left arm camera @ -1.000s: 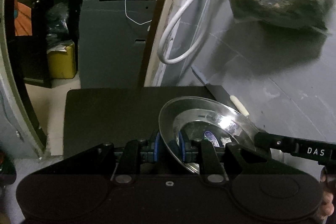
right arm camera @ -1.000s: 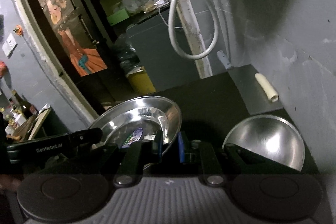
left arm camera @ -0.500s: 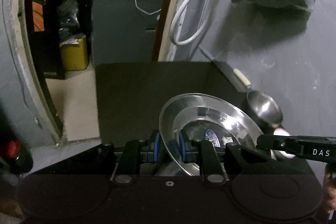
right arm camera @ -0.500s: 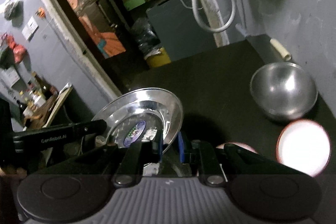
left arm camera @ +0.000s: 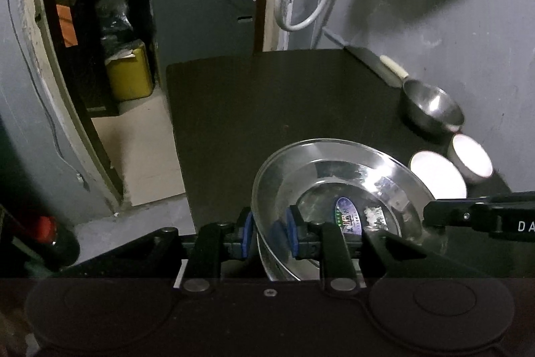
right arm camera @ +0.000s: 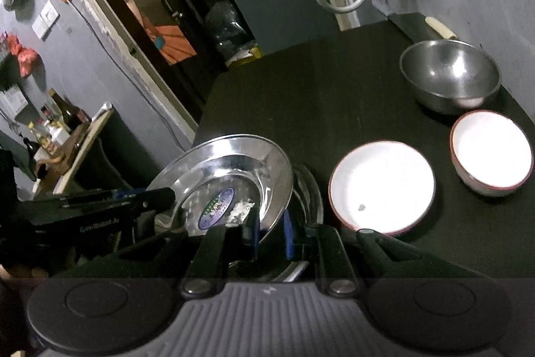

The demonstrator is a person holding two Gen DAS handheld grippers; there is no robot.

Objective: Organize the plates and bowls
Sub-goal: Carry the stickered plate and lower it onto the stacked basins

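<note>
Left gripper (left arm camera: 267, 235): blue pads clamped on the near-left rim of the steel plate (left arm camera: 337, 196), one pad inside, one outside. Right gripper (right arm camera: 271, 231): pads set on either side of the same plate's opposite rim; a gap shows on the outer side, so a firm clamp cannot be confirmed. The plate is held tilted, above the near edge of the black table (right arm camera: 334, 96).

Landmark: the steel plate. Directly beneath it lies at least one more steel plate (right arm camera: 309, 189), its rim showing in the right wrist view.

Risks (judgement):
- The thin, slick rim could slip from the pads if the two grips pull unevenly; the plate would drop onto the one below.
- If the right side is loose, the plate could pivot about the left pads and swing down.
- Swinging it sideways could knock the nearer white bowl (right arm camera: 383, 186), just beside the plate.

Count:
- Steel plates: one held, at least one beneath; the total in the stack cannot be told.
- White bowls: two, the second (right arm camera: 490, 151) beyond the first.
- Steel bowl (right arm camera: 449, 74): one, farthest from the plate, near the wall.
- Pale handle (right arm camera: 439, 27) behind the steel bowl: one.
</note>
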